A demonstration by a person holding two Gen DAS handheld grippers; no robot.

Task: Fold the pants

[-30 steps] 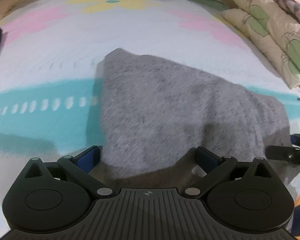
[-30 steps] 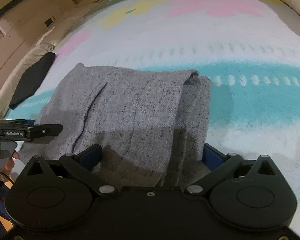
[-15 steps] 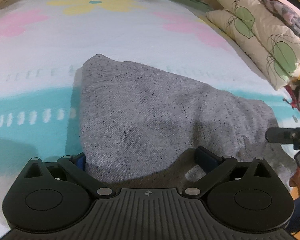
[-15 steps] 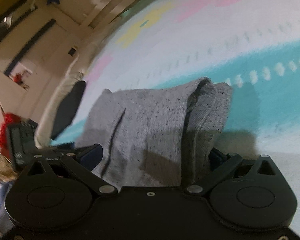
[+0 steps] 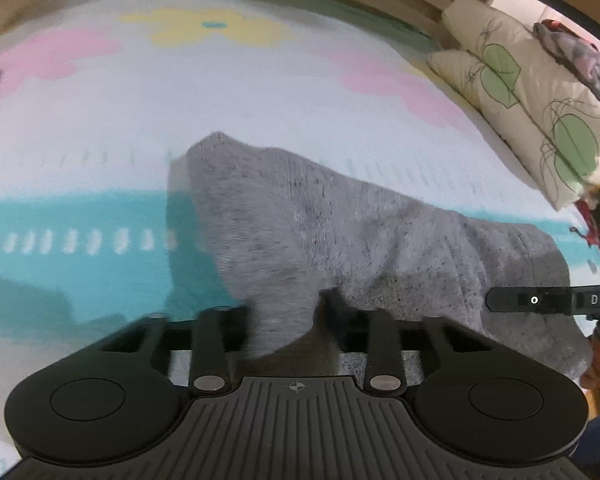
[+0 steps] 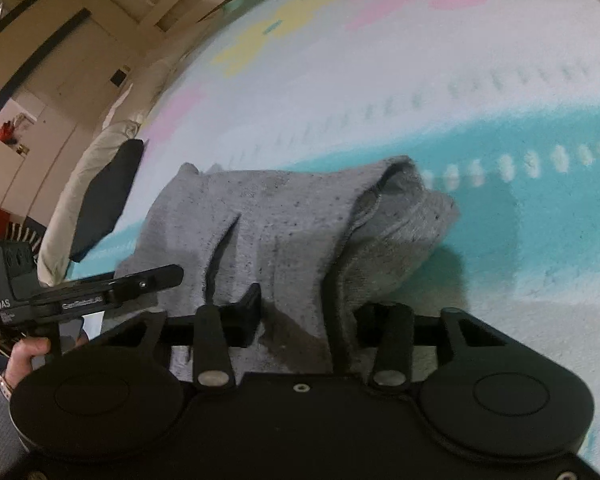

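Grey speckled pants [image 5: 360,232] lie folded on a pastel bedspread [image 5: 259,100]. My left gripper [image 5: 287,316] is at their near left edge. Its jaws are closing, with a bunch of grey cloth pinched between the pads. In the right wrist view the pants [image 6: 291,216] show a dark seam line and a rolled fold at the right. My right gripper [image 6: 295,312] is at their near edge with its jaws closing on gathered cloth. A finger of the right gripper [image 5: 532,300] shows at the left view's right side.
Floral pillows [image 5: 520,92] are stacked at the far right of the bed. A dark flat item [image 6: 107,200] lies near the bed's left side. A person's hand [image 6: 23,356] holds the left gripper's handle. Bedspread [image 6: 460,60] stretches beyond the pants.
Both grippers' jaws have come in from wide open and now pinch the pants' near edge. The right wrist view has tilted and the cloth has bunched up.
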